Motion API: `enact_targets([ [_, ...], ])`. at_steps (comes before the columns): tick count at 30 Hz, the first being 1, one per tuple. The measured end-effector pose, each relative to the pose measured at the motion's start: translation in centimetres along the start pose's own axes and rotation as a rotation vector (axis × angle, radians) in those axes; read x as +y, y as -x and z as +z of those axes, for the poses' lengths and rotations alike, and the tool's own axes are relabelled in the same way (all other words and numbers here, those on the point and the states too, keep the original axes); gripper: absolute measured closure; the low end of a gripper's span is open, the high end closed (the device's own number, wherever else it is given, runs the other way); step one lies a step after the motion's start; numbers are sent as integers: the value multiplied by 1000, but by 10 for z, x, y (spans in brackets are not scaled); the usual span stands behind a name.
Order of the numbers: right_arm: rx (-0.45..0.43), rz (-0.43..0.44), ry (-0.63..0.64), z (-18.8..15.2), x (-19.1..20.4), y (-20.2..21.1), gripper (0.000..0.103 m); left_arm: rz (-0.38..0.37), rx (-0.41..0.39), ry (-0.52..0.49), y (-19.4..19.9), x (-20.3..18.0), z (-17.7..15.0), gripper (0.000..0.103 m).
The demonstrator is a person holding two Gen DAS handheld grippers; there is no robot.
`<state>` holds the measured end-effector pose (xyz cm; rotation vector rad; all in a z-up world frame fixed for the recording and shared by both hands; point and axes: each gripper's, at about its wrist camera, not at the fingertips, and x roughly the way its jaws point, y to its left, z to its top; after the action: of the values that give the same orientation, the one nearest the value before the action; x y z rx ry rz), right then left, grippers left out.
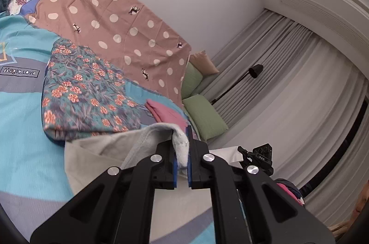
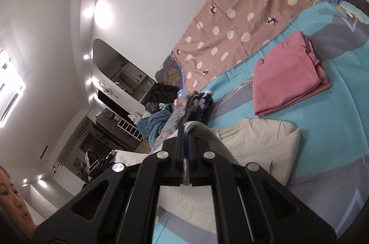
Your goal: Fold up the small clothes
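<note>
A cream-grey garment lies on the blue bed cover, lifted at two points. My left gripper is shut on a fleecy edge of it. My right gripper is shut on another edge of the same cream-grey garment, which drapes to the right over the bed cover. A folded pink garment lies beyond it; it also shows in the left wrist view. The other gripper shows at the right of the left wrist view.
A floral folded cloth lies left of the grey garment. A brown dotted sheet hangs on the wall side. Green pillows sit at the bed's end. A pile of unfolded clothes lies ahead of the right gripper.
</note>
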<state>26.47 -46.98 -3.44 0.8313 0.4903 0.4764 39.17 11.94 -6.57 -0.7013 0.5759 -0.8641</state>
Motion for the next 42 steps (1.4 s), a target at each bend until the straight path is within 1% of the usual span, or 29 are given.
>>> enact_targets([
  [5, 33, -27, -79, 16, -46, -41, 101, 39, 39, 31, -41, 40, 11, 98],
  [10, 96, -91, -139, 14, -86, -75, 101, 69, 93, 84, -71, 77, 2, 98],
  [11, 112, -104, -159, 12, -96, -82, 100, 84, 102, 87, -75, 81, 0, 96],
  [12, 124, -112, -180, 10, -104, -86, 97, 99, 112, 93, -78, 84, -2, 86],
  [13, 133, -129, -200, 9, -111, -90, 96, 99, 123, 100, -79, 88, -3, 79],
  [14, 140, -159, -215, 7, -118, -93, 96, 99, 123, 104, -79, 89, -4, 62],
  [15, 141, -175, -224, 7, -121, -94, 93, 103, 117, 102, -77, 89, -4, 52],
  [16, 139, -186, -231, 6, -123, -94, 90, 109, 106, 92, -73, 86, -3, 49],
  [17, 123, -195, -232, 7, -122, -91, 79, 112, 98, 83, -69, 84, -1, 48],
  [18, 91, -200, -225, 9, -119, -86, 64, 116, 84, 73, -63, 80, 2, 48],
  [20, -9, -184, -195, 14, -106, -68, 50, 118, 46, 56, -47, 73, 8, 46],
  [21, -46, -178, -180, 17, -99, -59, 47, 117, 25, 46, -37, 68, 11, 46],
  [22, -73, -187, -161, 18, -90, -52, 47, 124, 2, 31, -25, 62, 13, 45],
  [23, -83, -210, -117, 18, -75, -45, 47, 133, -12, 19, -17, 57, 13, 42],
  [24, -72, -233, -57, 15, -58, -42, 46, 148, -30, -2, -6, 51, 12, 42],
  [25, -50, -256, 16, 10, -40, -41, 44, 165, -44, -24, 7, 44, 8, 42],
  [26, 2, -277, 119, -2, -15, -47, 38, 176, -50, -35, 14, 40, 5, 42],
  [27, 78, -281, 198, -19, 7, -59, 32, 186, -54, -41, 21, 36, 0, 42],
  [28, 135, -280, 235, -33, 20, -68, 31, 201, -48, -45, 28, 34, -9, 42],
  [29, 231, -278, 275, -56, 36, -88, 28, 217, -39, -46, 30, 34, -15, 41],
  [30, 305, -287, 291, -75, 46, -106, 27, 240, -22, -46, 33, 34, -23, 41],
  [32, 483, -330, 324, -125, 63, -155, 27, 299, 30, -41, 34, 38, -43, 41],
  [34, 620, -352, 374, -163, 74, -197, 27, 328, 85, -13, 32, 47, -61, 41],
  [35, 670, -367, 432, -181, 82, -221, 27, 334, 111, 9, 30, 53, -68, 41],
  [37, 719, -397, 516, -201, 90, -256, 27, 354, 164, 57, 25, 65, -82, 41],
  [38, 731, -417, 550, -205, 93, -278, 27, 367, 183, 72, 24, 69, -88, 41],
  [40, 725, -454, 599, -201, 94, -301, 27, 392, 222, 99, 20, 78, -97, 41],
  [41, 702, -510, 632, -192, 94, -315, 29, 397, 237, 116, 20, 82, -100, 41],
  [42, 678, -547, 637, -181, 92, -322, 31, 401, 249, 128, 18, 86, -101, 41],
])
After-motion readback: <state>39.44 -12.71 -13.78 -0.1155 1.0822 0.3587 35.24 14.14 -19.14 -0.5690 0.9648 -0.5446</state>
